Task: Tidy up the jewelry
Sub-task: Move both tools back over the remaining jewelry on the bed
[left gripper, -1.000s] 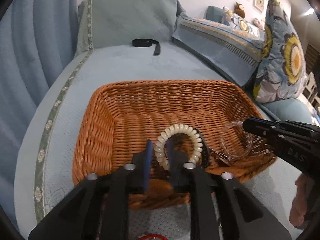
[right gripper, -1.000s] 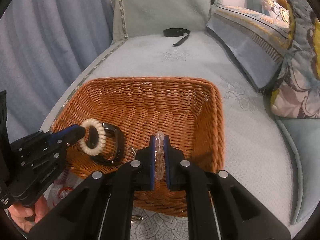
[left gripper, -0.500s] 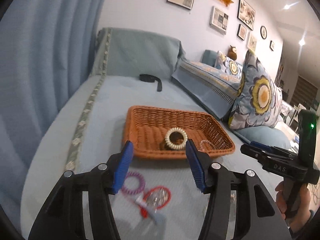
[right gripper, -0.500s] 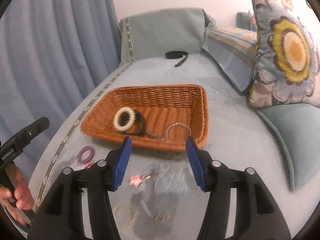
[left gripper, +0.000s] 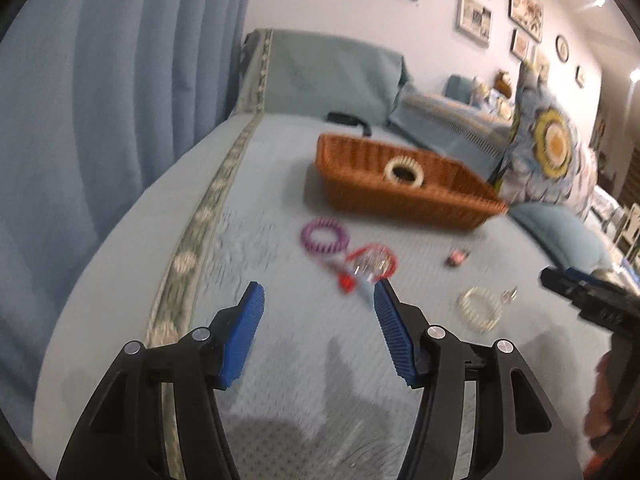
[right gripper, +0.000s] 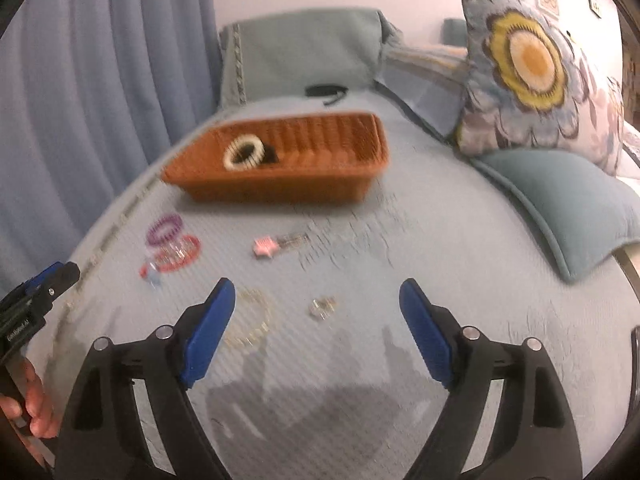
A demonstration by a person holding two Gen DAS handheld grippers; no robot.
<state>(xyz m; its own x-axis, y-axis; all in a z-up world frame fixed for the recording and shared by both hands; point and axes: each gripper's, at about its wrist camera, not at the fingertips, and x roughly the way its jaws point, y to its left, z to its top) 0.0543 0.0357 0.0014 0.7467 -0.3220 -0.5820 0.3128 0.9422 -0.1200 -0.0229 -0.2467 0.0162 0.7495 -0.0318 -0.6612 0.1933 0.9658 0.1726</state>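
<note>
A brown wicker basket (left gripper: pixel 404 196) (right gripper: pixel 304 188) stands on the blue bed and holds a cream spiral bracelet (left gripper: pixel 403 171) (right gripper: pixel 243 153). Loose on the cover in front of it lie a purple spiral ring (left gripper: pixel 324 235) (right gripper: pixel 164 229), a red ring with clear beads (left gripper: pixel 372 261) (right gripper: pixel 178 258), a pink star clip (right gripper: pixel 264 246) (left gripper: pixel 457 258), a pale bead bracelet (left gripper: pixel 479 309) (right gripper: pixel 250 322) and a small clear piece (right gripper: pixel 322 307). My left gripper (left gripper: pixel 318 298) is open and empty, short of the red ring. My right gripper (right gripper: pixel 316 294) is open and empty above the small clear piece.
A black strap (right gripper: pixel 326 91) lies beyond the basket by the headboard. A flowered cushion (right gripper: pixel 532 64) and a plain blue pillow (right gripper: pixel 560 196) lie at the right. Blue curtains (left gripper: pixel 100 92) hang along the left edge of the bed.
Both grippers let go of their bracelets in the basket, opened and pulled back toward the near end of the bed. The loose jewelry on the cover has come into view.
</note>
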